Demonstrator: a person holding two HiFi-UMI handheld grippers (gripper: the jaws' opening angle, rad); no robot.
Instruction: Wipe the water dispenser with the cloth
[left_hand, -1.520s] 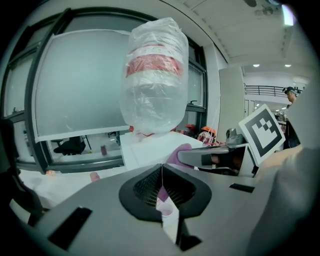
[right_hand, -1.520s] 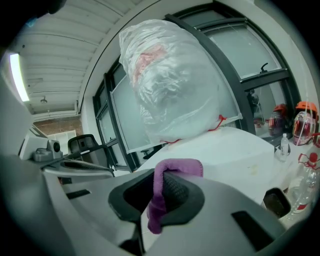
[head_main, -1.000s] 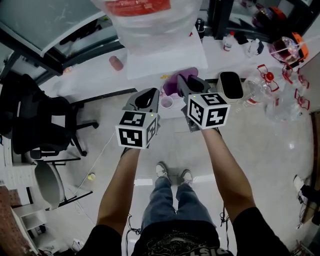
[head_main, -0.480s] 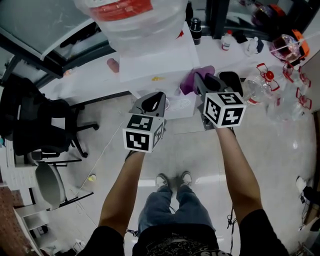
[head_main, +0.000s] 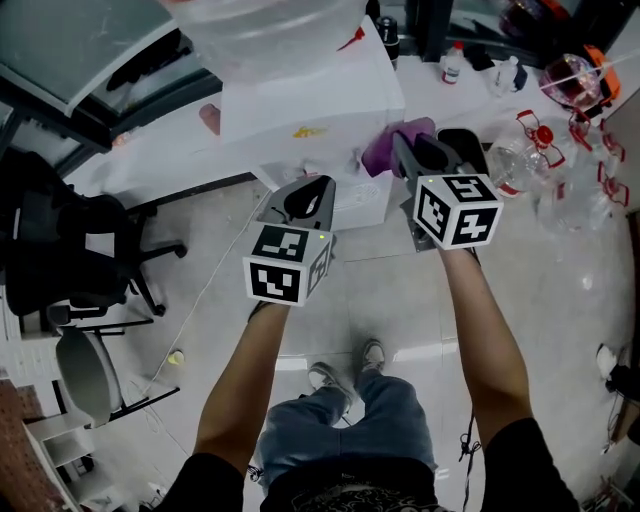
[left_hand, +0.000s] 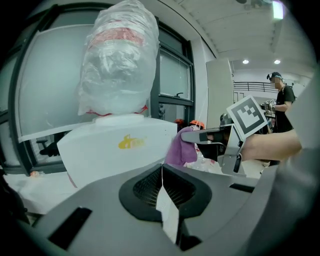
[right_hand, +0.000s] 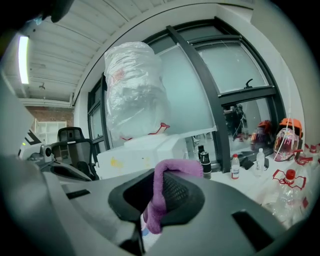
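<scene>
the right hand-held gripper (head_main: 408, 148) is clamping the purple cloth (right_hand: 159, 197); the cloth is folding over the jaw tips and hanging lengthwise downward, just beside the right edge of the white water dispenser (head_main: 300, 110); the left hand-held gripper (left_hand: 162, 172) is hovering with jaws together and empty, pointing at the dispenser's front; a plastic-wrapped bottle (left_hand: 117, 65) is standing upright on top.

No words or numbers can be read in any view. The water dispenser (left_hand: 100, 160) has a small yellow mark (left_hand: 132, 142) on its white front. The bottle (left_hand: 120, 75) on top has a red band (left_hand: 117, 35), and both are too blurred to read.
</scene>
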